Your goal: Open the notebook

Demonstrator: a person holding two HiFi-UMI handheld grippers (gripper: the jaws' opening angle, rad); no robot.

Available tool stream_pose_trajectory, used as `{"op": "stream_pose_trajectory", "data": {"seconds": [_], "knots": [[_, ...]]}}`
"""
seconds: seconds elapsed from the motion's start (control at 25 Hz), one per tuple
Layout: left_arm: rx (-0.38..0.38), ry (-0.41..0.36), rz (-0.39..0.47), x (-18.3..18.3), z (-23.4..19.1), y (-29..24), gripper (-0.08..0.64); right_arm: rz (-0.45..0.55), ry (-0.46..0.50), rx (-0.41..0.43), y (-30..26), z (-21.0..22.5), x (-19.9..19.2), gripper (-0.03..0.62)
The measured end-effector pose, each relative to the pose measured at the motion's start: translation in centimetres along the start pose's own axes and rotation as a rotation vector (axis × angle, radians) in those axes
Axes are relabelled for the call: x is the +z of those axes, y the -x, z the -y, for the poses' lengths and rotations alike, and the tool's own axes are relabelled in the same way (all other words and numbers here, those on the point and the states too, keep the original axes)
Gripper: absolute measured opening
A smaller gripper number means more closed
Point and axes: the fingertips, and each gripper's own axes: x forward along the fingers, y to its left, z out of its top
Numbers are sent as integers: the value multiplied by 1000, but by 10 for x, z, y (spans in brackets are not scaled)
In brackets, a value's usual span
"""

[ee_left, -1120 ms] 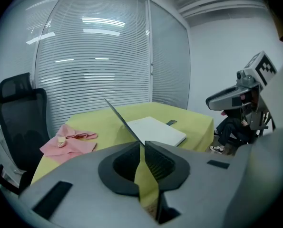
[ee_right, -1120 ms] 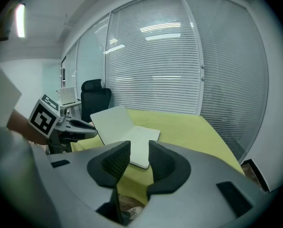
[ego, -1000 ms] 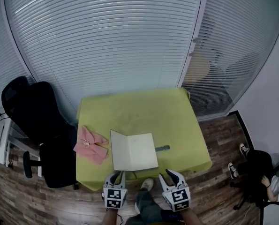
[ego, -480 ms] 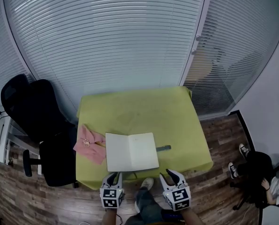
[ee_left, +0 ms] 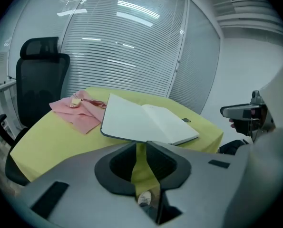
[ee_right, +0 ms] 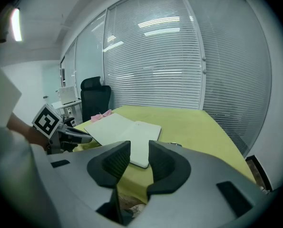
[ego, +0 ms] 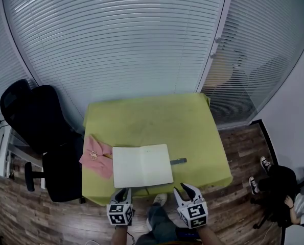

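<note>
Pink cloth (ego: 96,156) sits at left, just beside the notebook (ego: 142,165), which lies open near the front edge of the yellow table (ego: 157,121). Left gripper (ego: 123,192) and right gripper (ego: 184,190) are off that edge, jaws slightly parted, both empty.

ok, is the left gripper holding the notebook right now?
No, the left gripper has its jaws apart with only the yellow table between them; the open notebook lies ahead, untouched.
</note>
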Motion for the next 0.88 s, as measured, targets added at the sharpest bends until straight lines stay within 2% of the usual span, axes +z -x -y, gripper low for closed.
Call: {"op": "stream_pose_trajectory", "data": {"seconds": [0.32,0.44,0.6,0.76,0.88], "knots": [[21,54,-31,-8,-5,0,71,12,-6,5,0,-1,3,132],[26,82,-34,-12,-9,3,101,22,-11,3,2,-2,4,132],[36,75,-14,-10,-10,14,107,40,-14,-4,9,-6,8,132],[37,41,73,16,-2,32,107,90,-31,-17,20,-9,19,108],[26,1,173,50,13,48,107,131,-41,-42,30,-8,31,35]]}}
